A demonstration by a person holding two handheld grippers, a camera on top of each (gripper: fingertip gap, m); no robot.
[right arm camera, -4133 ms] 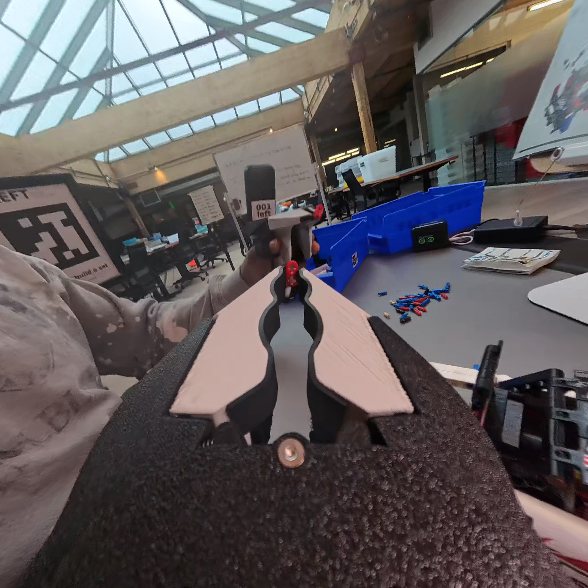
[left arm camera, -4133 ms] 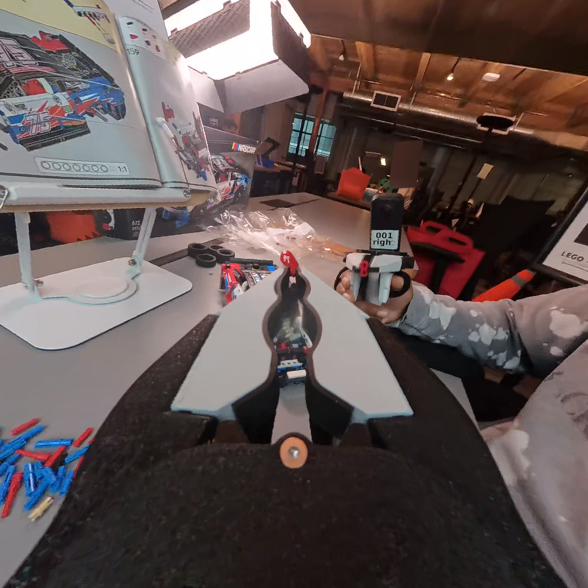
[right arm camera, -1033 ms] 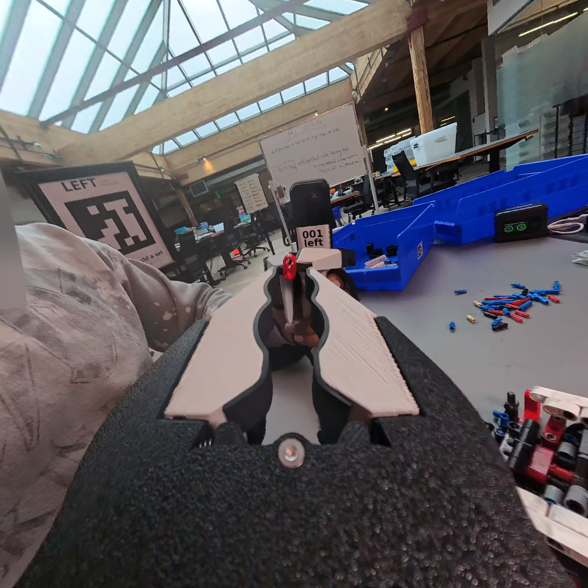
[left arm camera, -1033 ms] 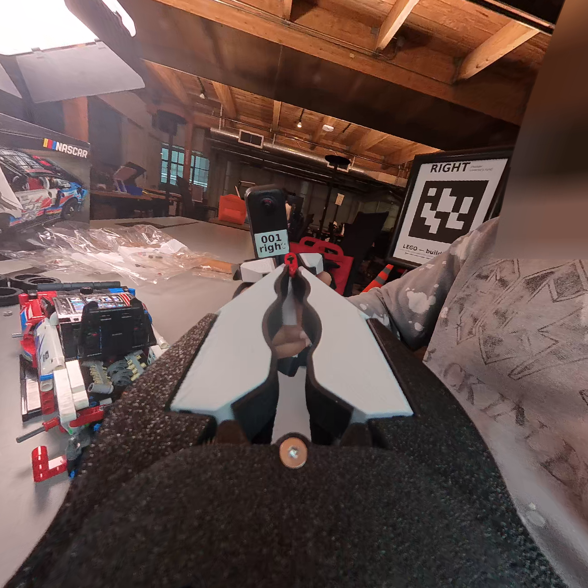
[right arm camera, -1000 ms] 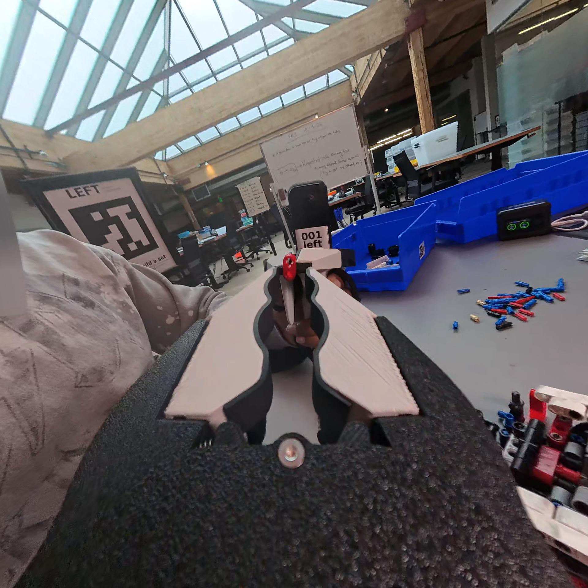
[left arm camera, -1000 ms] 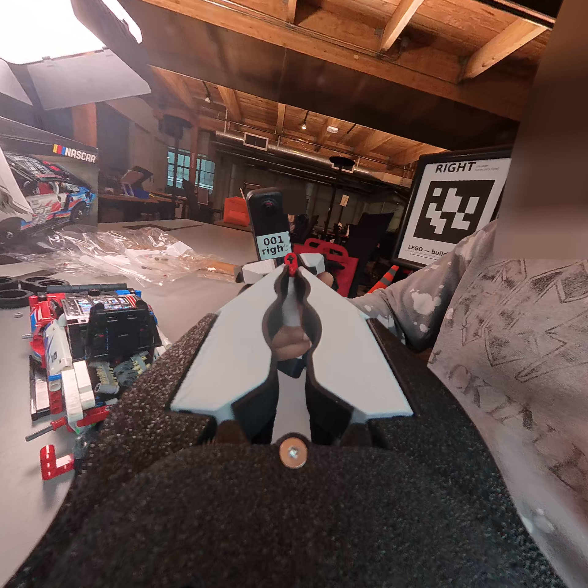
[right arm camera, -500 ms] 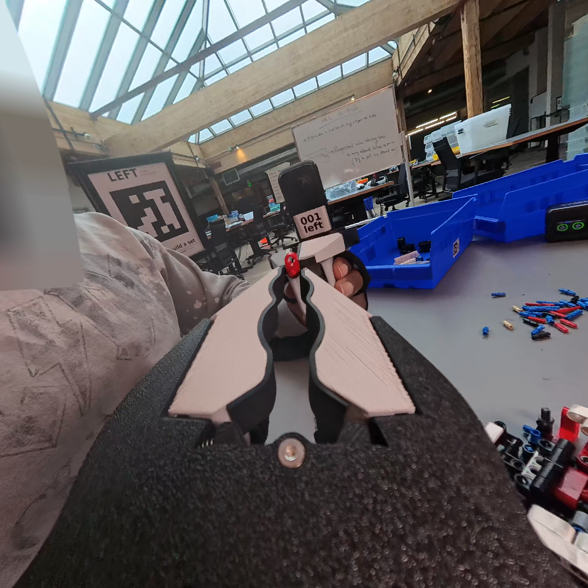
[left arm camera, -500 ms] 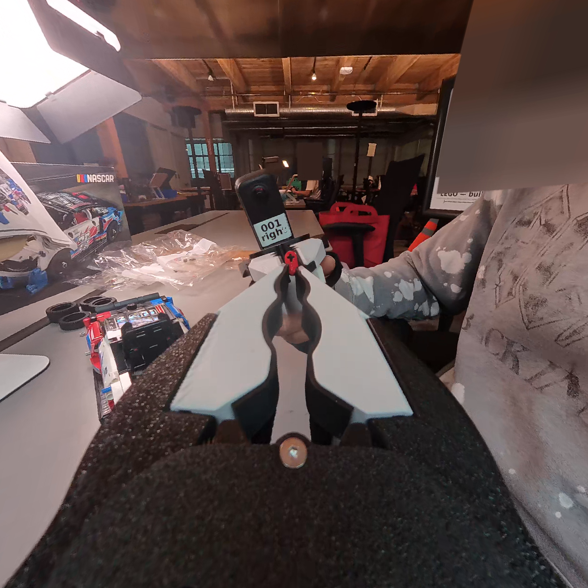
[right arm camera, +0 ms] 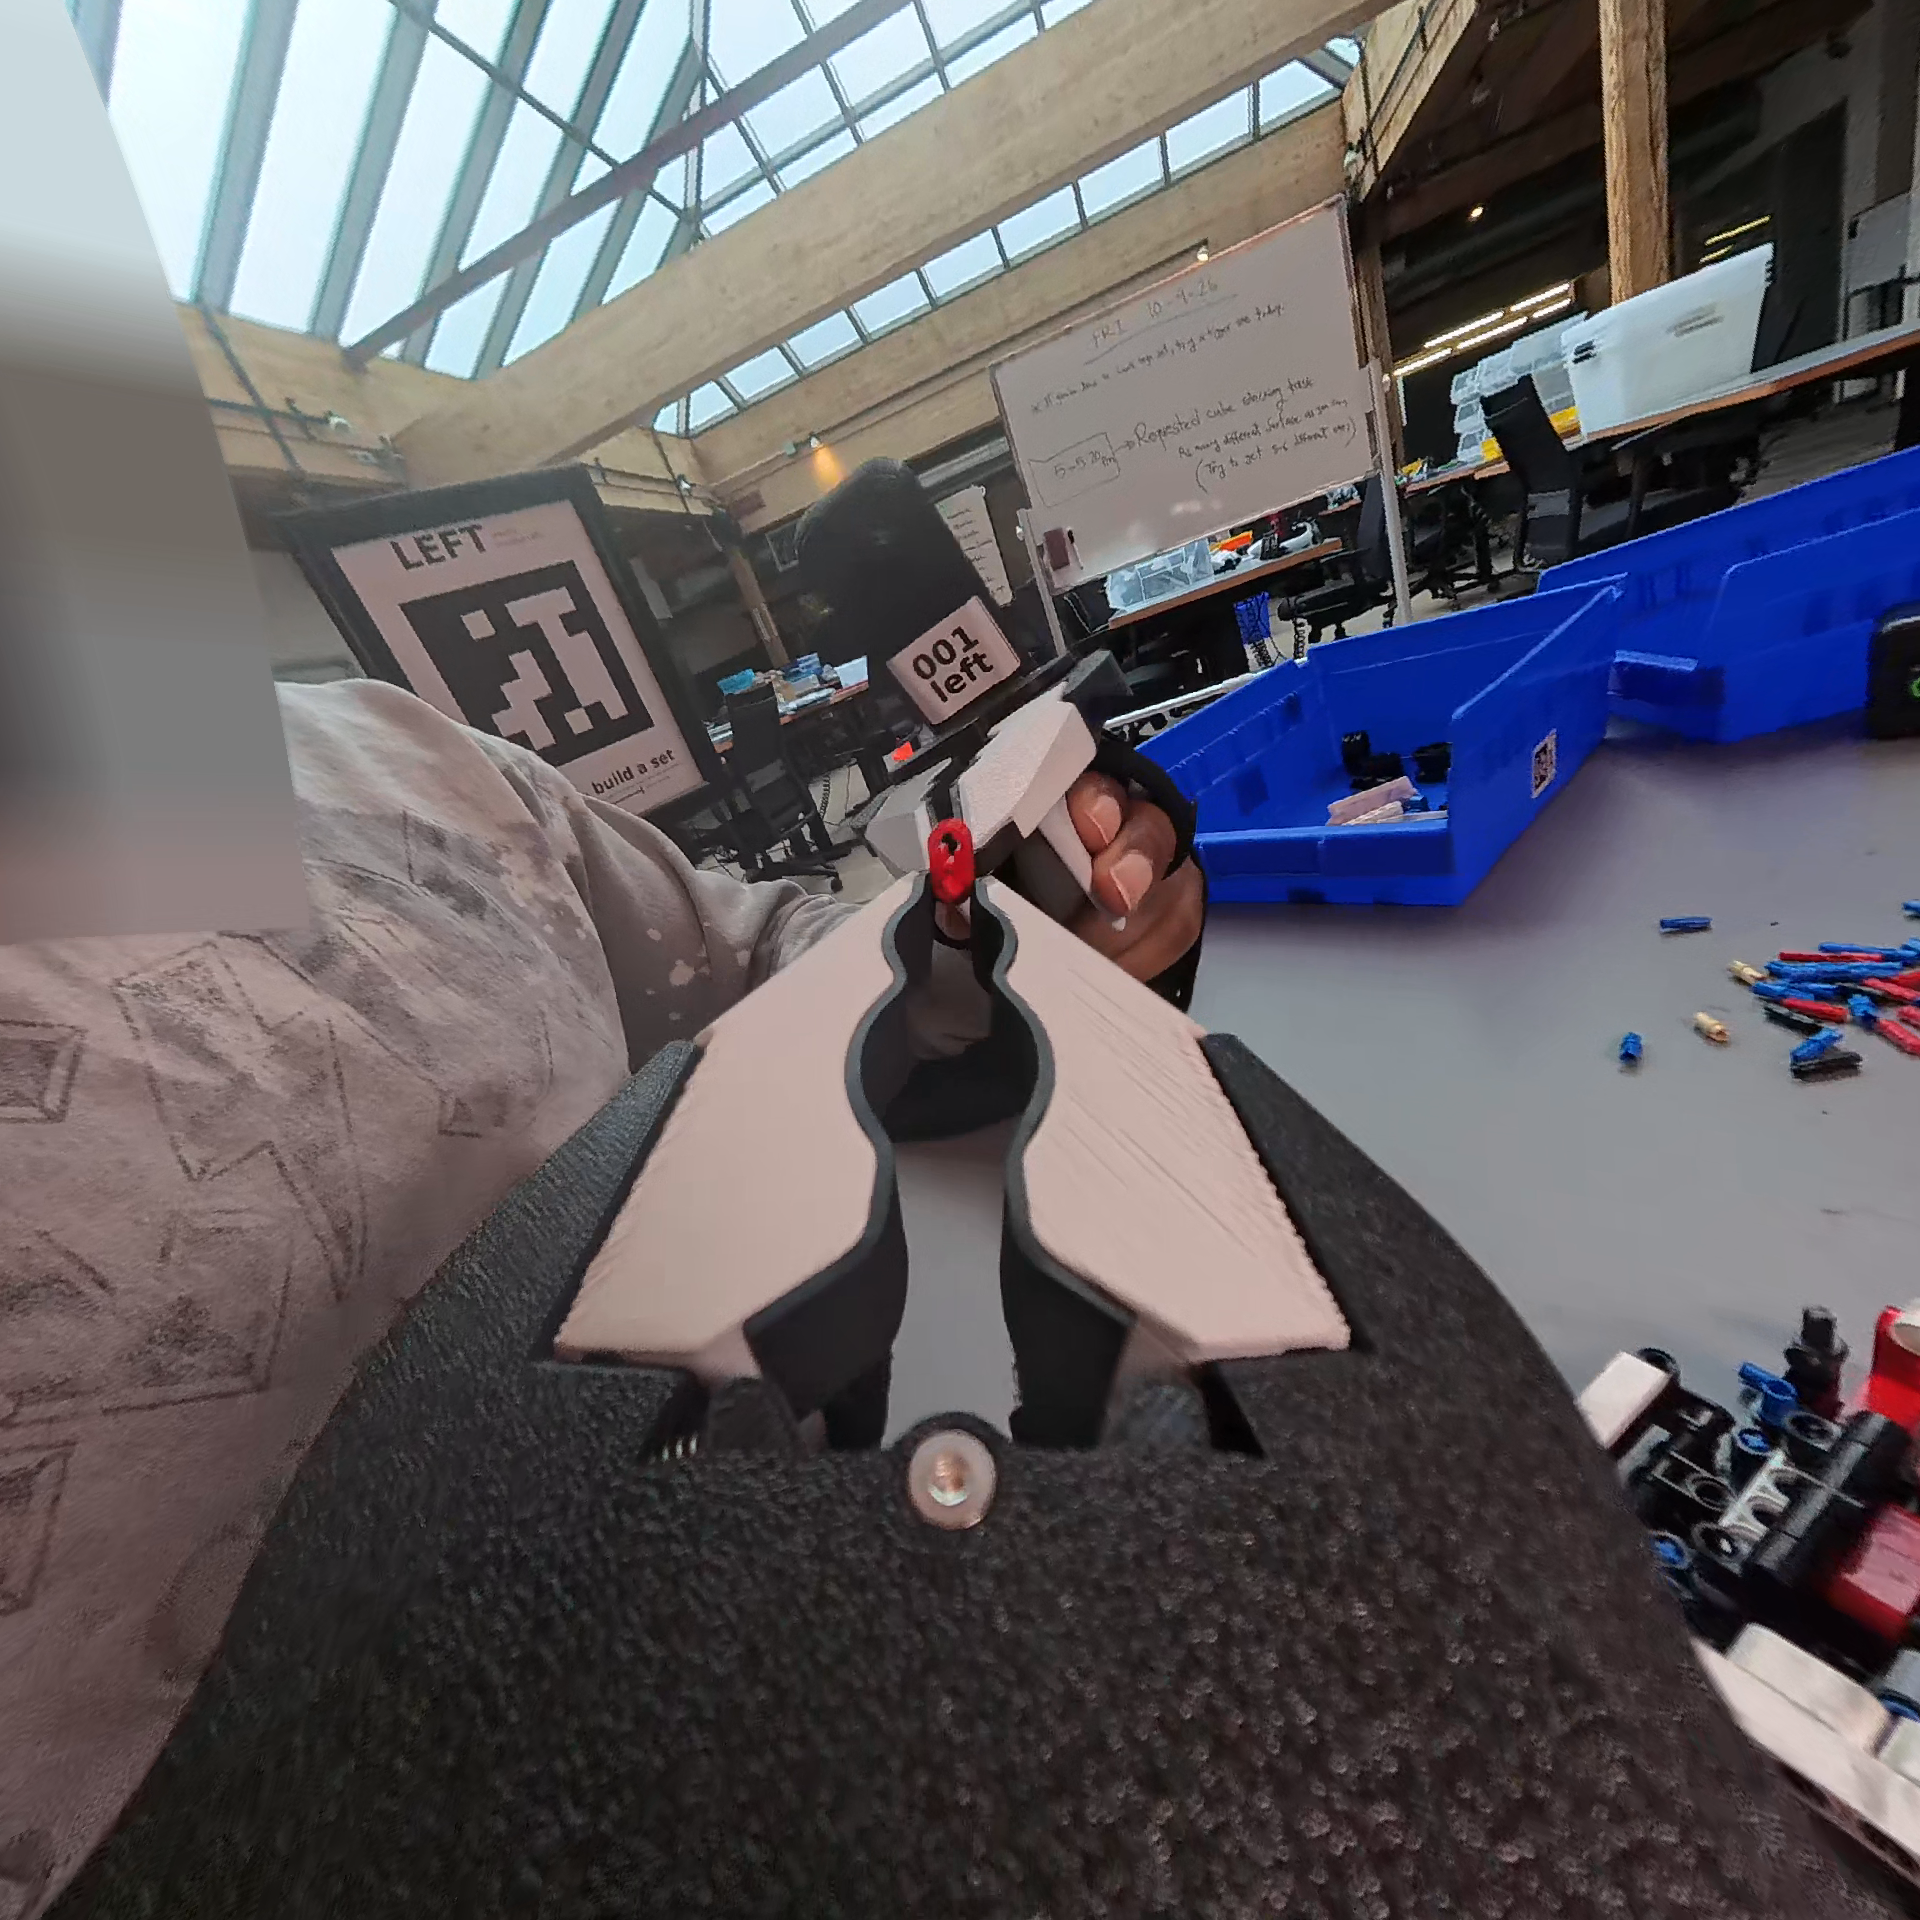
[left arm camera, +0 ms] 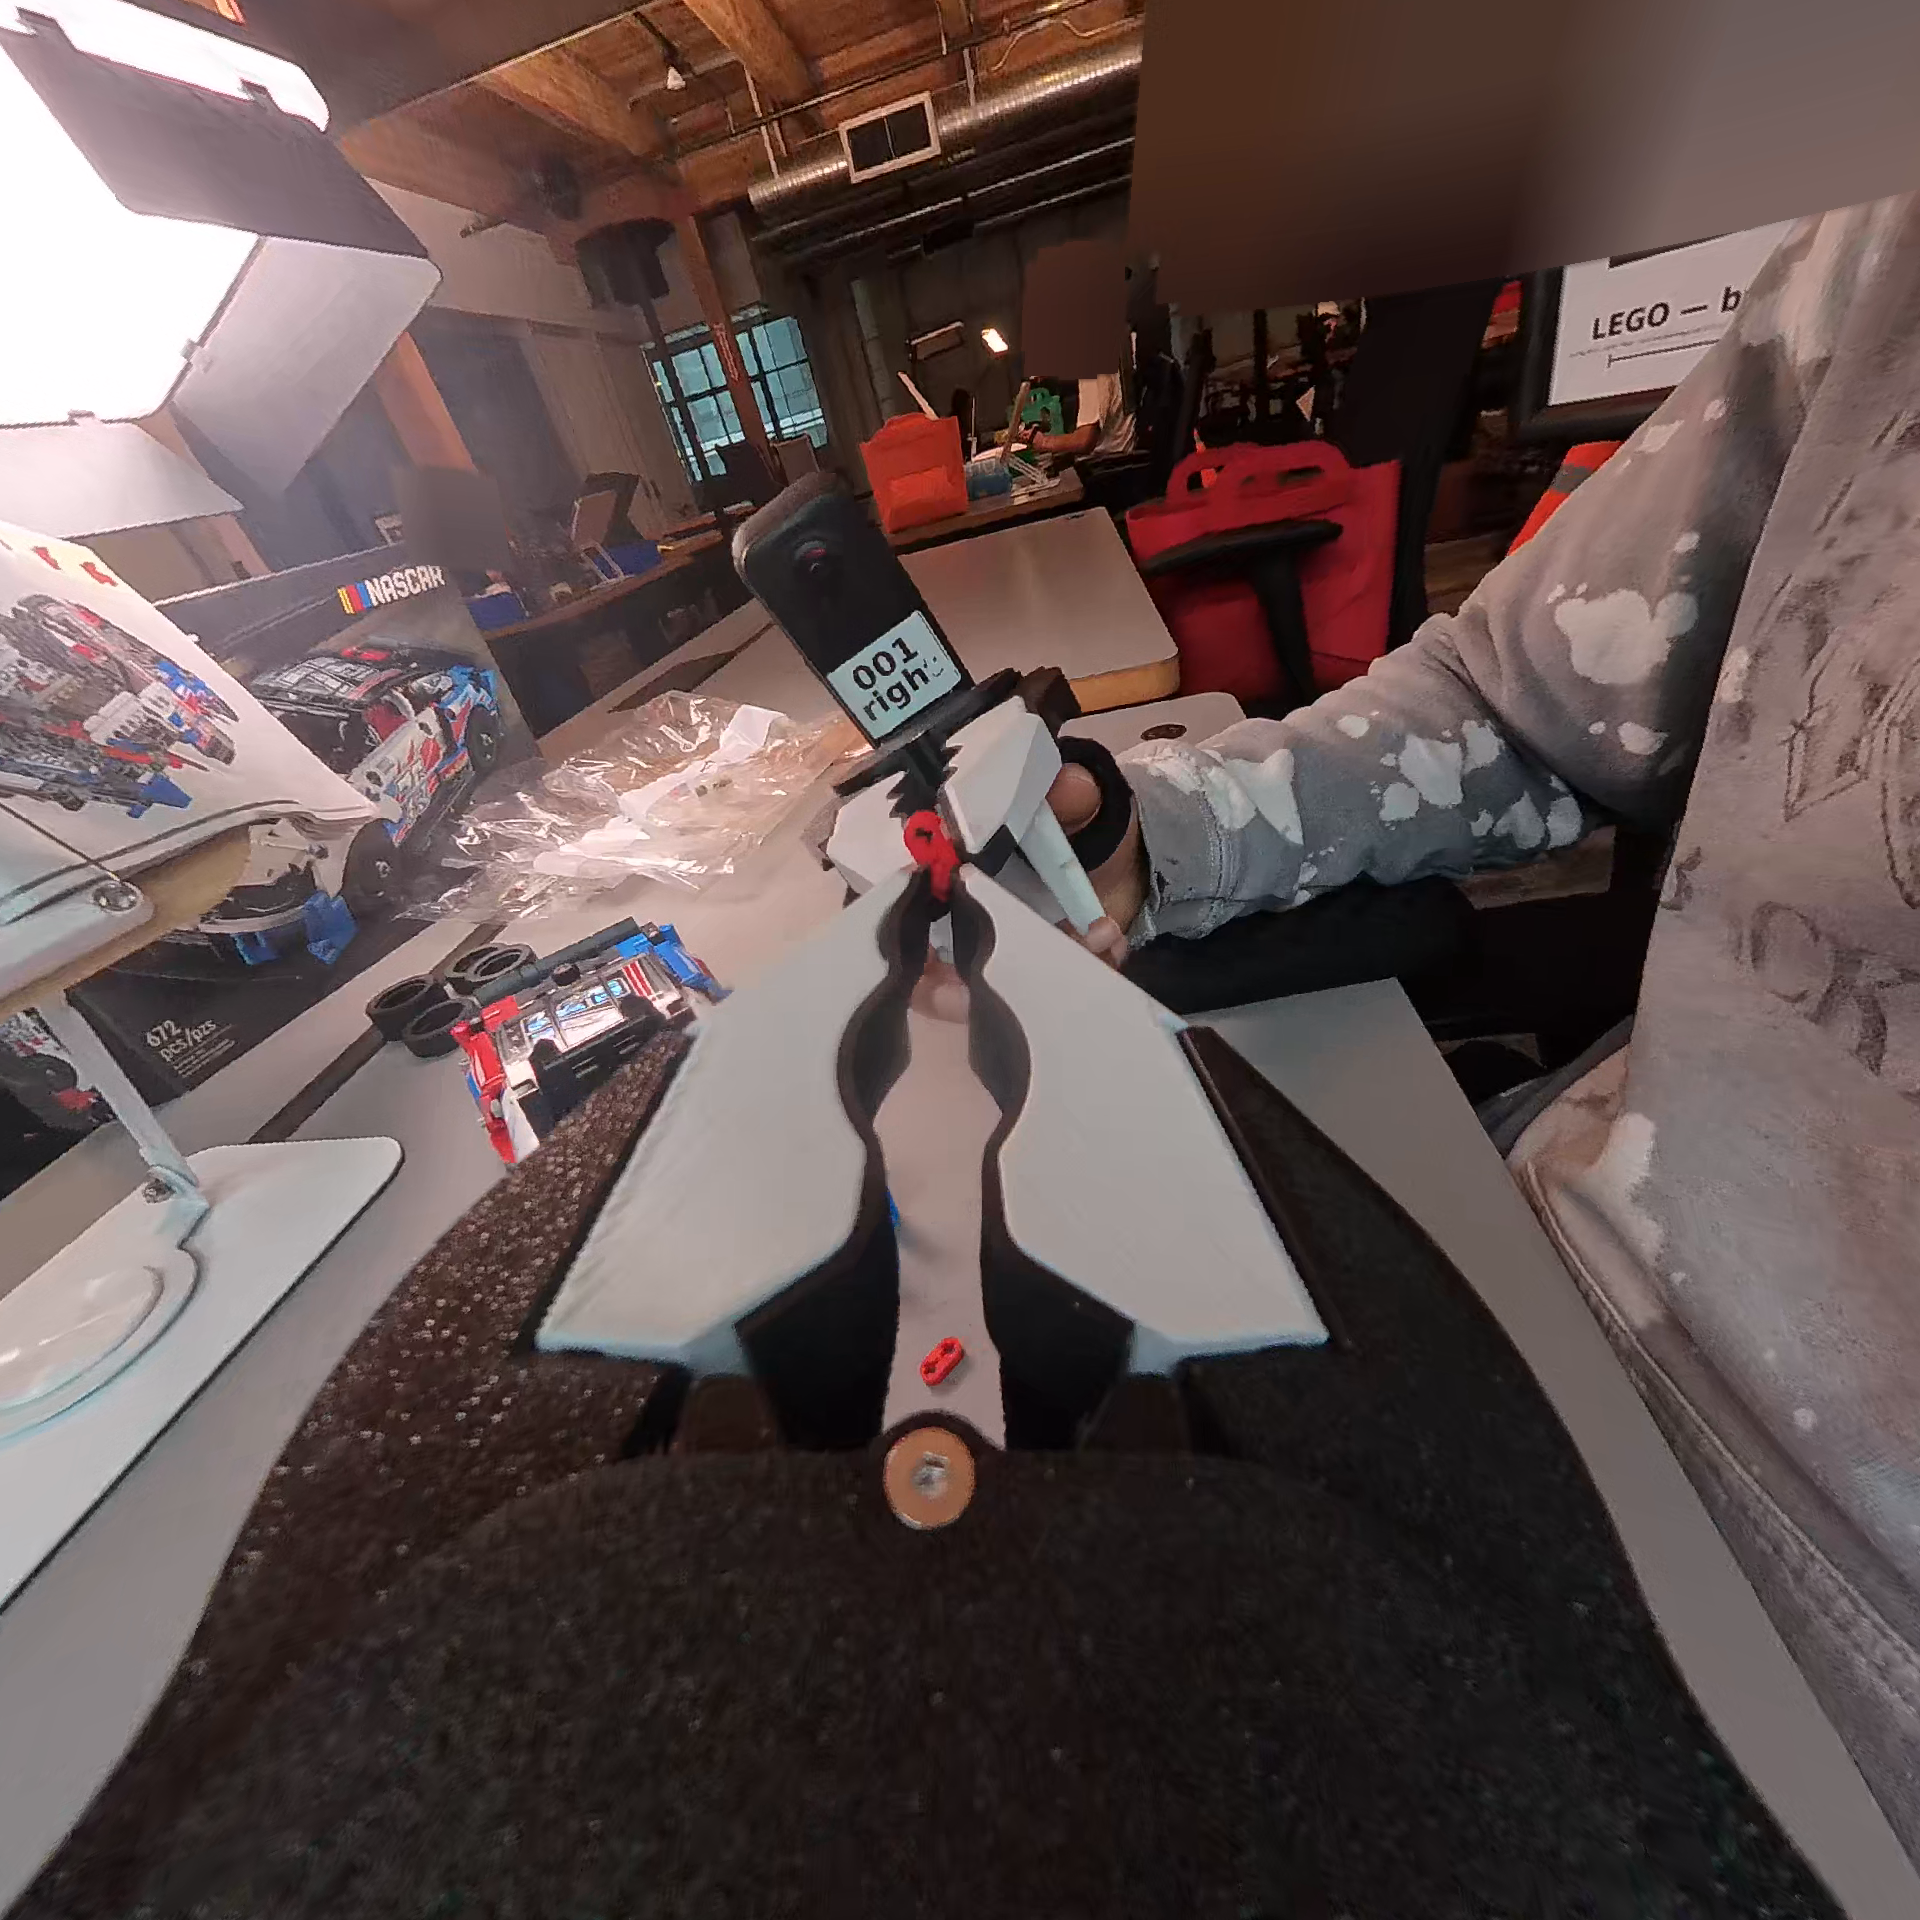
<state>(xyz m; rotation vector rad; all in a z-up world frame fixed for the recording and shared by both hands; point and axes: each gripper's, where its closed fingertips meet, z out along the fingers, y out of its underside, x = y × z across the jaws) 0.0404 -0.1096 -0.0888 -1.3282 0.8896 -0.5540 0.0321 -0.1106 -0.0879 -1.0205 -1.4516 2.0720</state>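
Left wrist view: my left gripper (left arm camera: 932,883) is pinching a small red piece (left arm camera: 930,844) at its tips, fingers nearly together. In the right wrist view my right gripper (right arm camera: 951,894) is pinching a red piece (right arm camera: 949,855) too, tips meeting above the surface (right arm camera: 1455,1091). Shallow holds; either piece is risking slipping out, like the red link (left arm camera: 940,1361) lying below. Model car (left arm camera: 571,1029) is sitting beside.

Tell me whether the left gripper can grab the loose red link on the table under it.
Probably not yet: the left gripper is shut on a small red piece at its tips. The loose red link lies uncovered on the table below its fingers, so only that full grip hinders.
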